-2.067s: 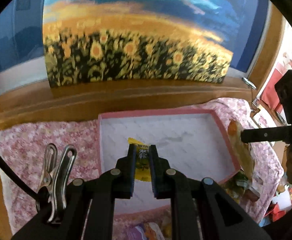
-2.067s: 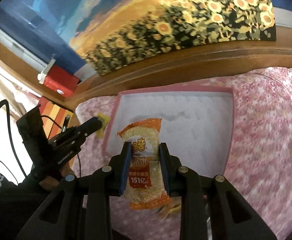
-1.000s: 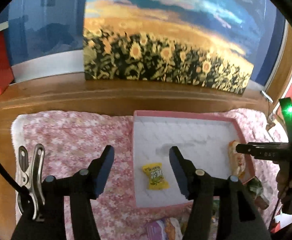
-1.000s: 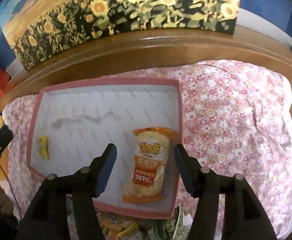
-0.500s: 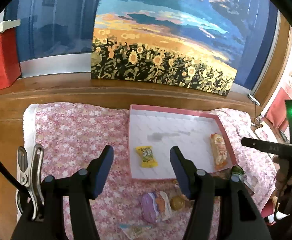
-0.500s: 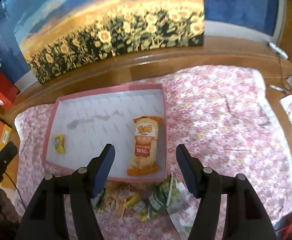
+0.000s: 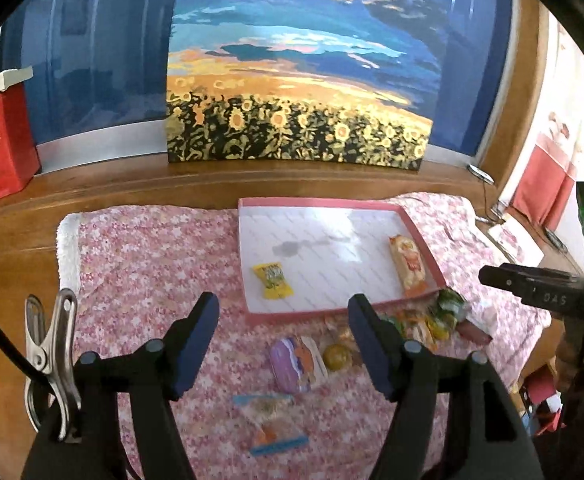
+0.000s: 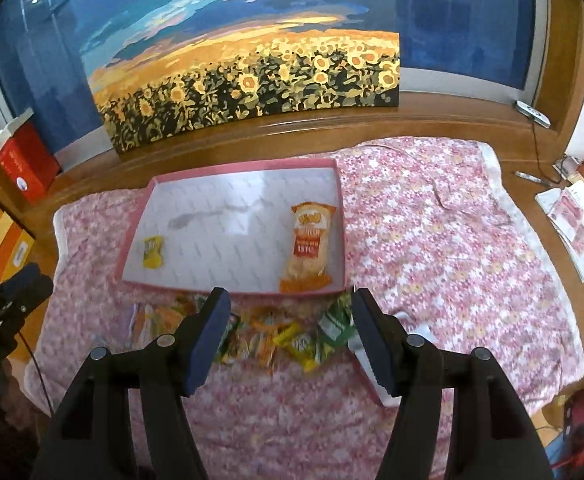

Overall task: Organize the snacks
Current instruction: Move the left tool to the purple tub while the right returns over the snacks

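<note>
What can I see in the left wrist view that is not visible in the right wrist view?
Only the left view: a metal clip, and a purple packet on the cloth, clear of its own fingers. Only the right view: papers at the far right edge. Both share: the pink tray holding a yellow packet and an orange packet, the loose snack pile, and the sunflower painting.

A home, prob. a living rm; sunflower painting (image 7: 292, 92) on wooden ledge (image 7: 132, 188); floral cloth (image 8: 431, 248) spread.

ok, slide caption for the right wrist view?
Open right gripper above loose snacks; tray holds two packets.
</note>
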`<state>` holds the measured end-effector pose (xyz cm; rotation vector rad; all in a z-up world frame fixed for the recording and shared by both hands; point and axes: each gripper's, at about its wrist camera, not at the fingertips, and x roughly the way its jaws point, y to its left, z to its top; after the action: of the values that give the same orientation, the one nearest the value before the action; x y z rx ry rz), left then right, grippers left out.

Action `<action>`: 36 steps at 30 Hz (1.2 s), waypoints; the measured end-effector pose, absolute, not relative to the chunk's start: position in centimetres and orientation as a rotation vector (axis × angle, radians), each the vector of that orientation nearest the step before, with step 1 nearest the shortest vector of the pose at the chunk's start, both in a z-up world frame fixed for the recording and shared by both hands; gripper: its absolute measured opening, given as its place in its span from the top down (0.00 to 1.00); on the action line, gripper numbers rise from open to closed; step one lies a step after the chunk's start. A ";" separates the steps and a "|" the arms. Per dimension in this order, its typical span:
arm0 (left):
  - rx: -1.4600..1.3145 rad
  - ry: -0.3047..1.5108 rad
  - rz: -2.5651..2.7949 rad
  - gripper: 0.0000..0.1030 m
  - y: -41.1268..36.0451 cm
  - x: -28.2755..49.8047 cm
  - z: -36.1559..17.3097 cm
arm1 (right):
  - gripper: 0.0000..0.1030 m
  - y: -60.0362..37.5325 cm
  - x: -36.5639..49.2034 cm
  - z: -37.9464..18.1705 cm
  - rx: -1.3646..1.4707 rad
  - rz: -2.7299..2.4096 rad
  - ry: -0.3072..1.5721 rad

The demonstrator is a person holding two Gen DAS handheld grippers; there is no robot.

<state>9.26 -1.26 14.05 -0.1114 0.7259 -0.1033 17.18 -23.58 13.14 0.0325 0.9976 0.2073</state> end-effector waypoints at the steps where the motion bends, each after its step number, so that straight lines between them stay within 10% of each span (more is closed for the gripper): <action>1: -0.106 0.730 -0.111 0.31 -1.3 8.9 13.9 | 0.37 -23.6 16.8 13.0 0.033 0.200 0.998; 26: -0.213 1.011 -0.060 0.33 -3.9 3.8 4.3 | 0.36 -24.5 8.7 2.5 0.017 0.263 1.346; 31: -0.295 1.062 0.128 0.37 -3.6 4.2 3.1 | 0.07 -24.8 8.7 2.3 0.023 0.479 1.341; 33: -0.358 0.966 0.097 0.48 -3.5 3.8 3.8 | 0.07 -24.6 8.2 2.4 -0.057 0.554 1.331; 36: -0.532 0.766 -0.016 0.46 -3.1 3.0 5.7 | 0.33 -25.8 7.7 3.0 -0.111 0.604 1.308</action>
<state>2.97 -3.12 5.75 -0.5323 0.7663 -0.0158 7.73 -25.79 3.03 -0.1107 1.3082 0.6045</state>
